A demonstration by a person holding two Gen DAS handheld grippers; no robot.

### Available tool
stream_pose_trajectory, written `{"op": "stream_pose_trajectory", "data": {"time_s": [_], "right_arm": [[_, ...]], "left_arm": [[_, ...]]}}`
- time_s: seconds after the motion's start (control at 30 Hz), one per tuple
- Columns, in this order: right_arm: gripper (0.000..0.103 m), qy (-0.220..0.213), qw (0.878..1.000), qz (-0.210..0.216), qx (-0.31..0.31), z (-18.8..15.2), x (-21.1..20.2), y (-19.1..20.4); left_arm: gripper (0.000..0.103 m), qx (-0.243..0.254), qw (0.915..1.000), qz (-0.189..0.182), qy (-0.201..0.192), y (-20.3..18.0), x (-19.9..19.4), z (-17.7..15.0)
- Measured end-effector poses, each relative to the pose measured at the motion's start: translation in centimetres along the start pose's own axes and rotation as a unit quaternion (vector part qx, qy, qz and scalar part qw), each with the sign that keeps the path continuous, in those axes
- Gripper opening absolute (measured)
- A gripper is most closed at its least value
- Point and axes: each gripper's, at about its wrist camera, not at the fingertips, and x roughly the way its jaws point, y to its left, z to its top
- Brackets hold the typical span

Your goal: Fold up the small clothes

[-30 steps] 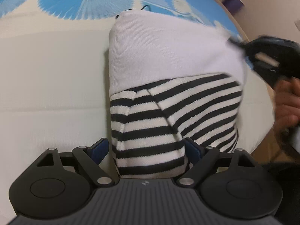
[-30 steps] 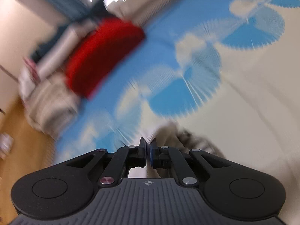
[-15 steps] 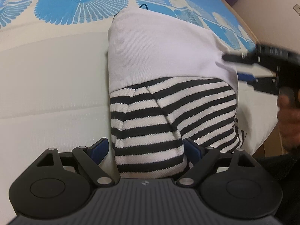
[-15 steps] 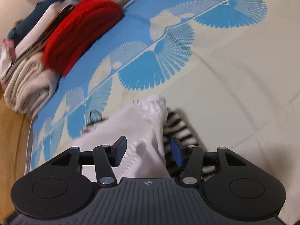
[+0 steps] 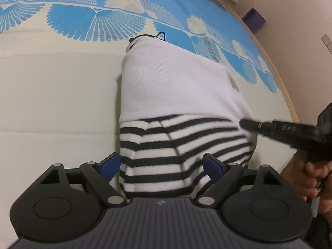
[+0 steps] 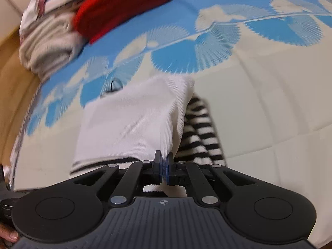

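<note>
A small folded garment point(image 5: 176, 87) lies on the bed, white on its far part and black-and-white striped point(image 5: 166, 145) on its near part. My left gripper point(image 5: 160, 167) stands open just above the striped end, one blue pad on each side of it, not pressing. My right gripper point(image 5: 244, 123) comes in from the right, its tip at the garment's right edge where white meets stripes. In the right wrist view the right gripper point(image 6: 164, 167) has its pads together on the edge of the white cloth point(image 6: 128, 124), with stripes point(image 6: 199, 132) to the right.
The bed sheet point(image 5: 93, 20) is cream with blue fan shapes. A stack of folded clothes, red point(image 6: 122, 6) over beige point(image 6: 47, 47), sits at the bed's far corner. The wooden bed edge point(image 5: 290, 103) runs along the right. A person's hand point(image 5: 313, 178) holds the right gripper.
The right gripper opened over the garment's white edge, then shut on it. The left gripper rose slightly and stayed open around the striped end.
</note>
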Motion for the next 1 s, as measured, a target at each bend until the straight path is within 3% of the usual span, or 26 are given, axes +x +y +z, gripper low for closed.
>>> {"op": "stream_pose_trajectory", "data": {"time_s": [0.13, 0.27, 0.37, 0.4, 0.47, 0.53, 0.6, 0.77, 0.9, 1.0], "right_arm": [[0.002, 0.054, 0.997, -0.048, 0.002, -0.7, 1.7, -1.0], [0.002, 0.071, 0.995, -0.072, -0.022, -1.1, 2.9, -0.3], [0.007, 0.065, 0.995, -0.077, -0.021, -0.9, 2.9, -0.1], [0.011, 0.058, 0.995, -0.082, -0.02, -0.9, 2.7, 0.0], [0.048, 0.038, 0.995, -0.094, -0.006, -0.4, 2.0, -0.1], [0.058, 0.006, 0.997, -0.08, 0.005, -0.1, 1.3, -0.2], [0.058, 0.005, 0.997, -0.073, 0.007, 0.2, 1.6, -0.2], [0.059, 0.05, 0.993, -0.111, -0.007, 0.0, 4.6, 0.3], [0.059, 0.051, 0.992, -0.111, 0.028, 0.4, 5.7, -0.1], [0.05, 0.054, 0.993, -0.096, 0.041, 0.4, 5.8, -0.3]], "left_arm": [[0.09, 0.036, 0.9966, 0.044, 0.06, -0.5, 2.3, -0.9], [0.09, 0.036, 0.9973, 0.037, 0.053, -1.0, 2.0, -0.3], [0.09, 0.006, 0.9997, 0.009, 0.021, -0.5, 1.2, 0.8], [0.09, -0.007, 0.9999, 0.004, 0.007, -0.2, 0.9, 1.2], [0.09, -0.04, 0.9991, 0.006, -0.015, 0.8, 0.7, 2.0], [0.09, -0.074, 0.997, 0.003, -0.023, 1.8, 0.9, 2.5], [0.09, -0.099, 0.9949, -0.007, -0.02, 2.5, 1.4, 3.2], [0.09, -0.134, 0.9904, -0.032, 0.0, 3.3, 3.8, 4.0], [0.09, -0.145, 0.9885, -0.041, 0.006, 3.5, 5.6, 4.5], [0.09, -0.142, 0.989, -0.042, 0.009, 3.4, 6.6, 5.0]]}}
